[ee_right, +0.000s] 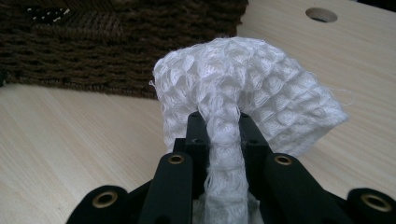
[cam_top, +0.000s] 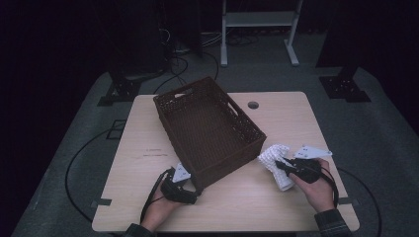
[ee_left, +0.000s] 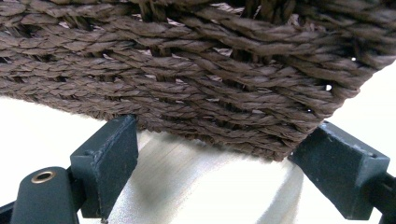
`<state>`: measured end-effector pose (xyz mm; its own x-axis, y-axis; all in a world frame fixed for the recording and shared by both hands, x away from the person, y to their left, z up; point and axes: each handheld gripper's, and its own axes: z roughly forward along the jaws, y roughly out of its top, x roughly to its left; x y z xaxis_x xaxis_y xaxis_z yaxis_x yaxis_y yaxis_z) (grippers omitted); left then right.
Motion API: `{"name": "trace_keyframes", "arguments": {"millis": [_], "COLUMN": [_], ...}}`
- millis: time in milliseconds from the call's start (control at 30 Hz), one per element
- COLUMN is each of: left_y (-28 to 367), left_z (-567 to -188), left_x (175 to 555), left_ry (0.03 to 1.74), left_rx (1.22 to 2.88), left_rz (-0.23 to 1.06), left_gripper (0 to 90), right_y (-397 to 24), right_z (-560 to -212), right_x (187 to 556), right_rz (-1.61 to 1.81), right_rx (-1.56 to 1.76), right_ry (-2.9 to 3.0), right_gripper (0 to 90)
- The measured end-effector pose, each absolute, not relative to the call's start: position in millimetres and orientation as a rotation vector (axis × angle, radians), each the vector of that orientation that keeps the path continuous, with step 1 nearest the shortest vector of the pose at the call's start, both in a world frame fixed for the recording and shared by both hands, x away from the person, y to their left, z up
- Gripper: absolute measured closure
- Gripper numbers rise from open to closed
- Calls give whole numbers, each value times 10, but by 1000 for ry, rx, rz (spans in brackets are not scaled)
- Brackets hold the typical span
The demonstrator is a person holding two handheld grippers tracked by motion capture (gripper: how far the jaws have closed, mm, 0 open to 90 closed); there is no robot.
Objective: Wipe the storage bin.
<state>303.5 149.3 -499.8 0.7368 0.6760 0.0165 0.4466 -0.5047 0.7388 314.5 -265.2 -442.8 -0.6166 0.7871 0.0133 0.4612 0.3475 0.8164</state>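
White waffle-weave cloth (ee_right: 243, 88) is hanging pinched in the clenched right gripper (cam_top: 284, 167), just right of the brown woven basket (cam_top: 207, 129), while the left gripper (cam_top: 190, 180) is straddling the basket's near corner, jaws released.

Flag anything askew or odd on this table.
The brown woven basket sits turned at an angle to the table edges, one corner between the left hand-held gripper's jaws. The white waffle cloth is bunched, pinched in the right hand-held gripper. Nothing looks spilled or damaged.
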Motion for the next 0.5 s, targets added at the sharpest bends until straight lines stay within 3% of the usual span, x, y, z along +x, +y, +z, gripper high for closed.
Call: {"name": "trace_keyframes", "arguments": {"millis": [500], "left_y": [1494], "left_z": [-4998], "left_x": [3036], "left_ry": [841], "left_rx": [2188], "left_rz": [393], "left_gripper": [138], "right_y": [-2453], "right_z": [-4200], "right_x": [3277], "right_rz": [1209], "right_rx": [1001], "right_ry": [2213], "right_gripper": [778]}}
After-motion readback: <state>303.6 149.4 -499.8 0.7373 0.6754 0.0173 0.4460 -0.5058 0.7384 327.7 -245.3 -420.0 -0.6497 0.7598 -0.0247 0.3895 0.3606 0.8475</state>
